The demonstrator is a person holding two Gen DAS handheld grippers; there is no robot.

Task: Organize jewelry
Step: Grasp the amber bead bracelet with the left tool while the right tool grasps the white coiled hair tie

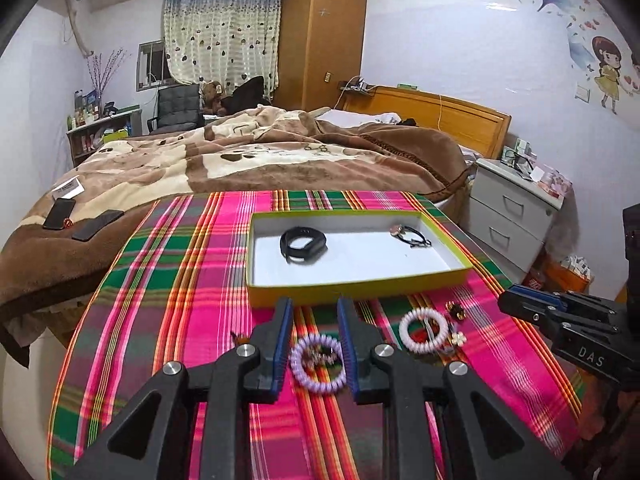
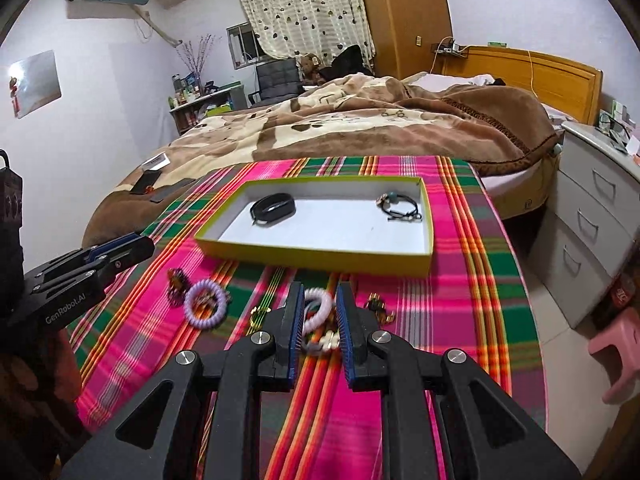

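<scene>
where the plaid cloth (image 1: pixel 168 280) runs in glossy pink and green stripes, a shallow yellow-walled cardboard box (image 1: pixel 360 286) with a white floor holds a smooth black band (image 1: pixel 303 244) and a thin black cord bracelet (image 1: pixel 412 236). the left gripper (image 1: pixel 313 312) hangs with its ribbed blue pads apart above a lilac coiled hair tie (image 1: pixel 318 366). the right gripper (image 2: pixel 319 300) likewise stands parted over a pale pink coiled tie (image 2: pixel 318 304), gripping nothing.

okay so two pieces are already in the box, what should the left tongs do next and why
Probably lower the left tongs and close on the purple coil bracelet. It lies on the plaid cloth framed between the open fingers, outside the box, which already holds the black band.
</scene>
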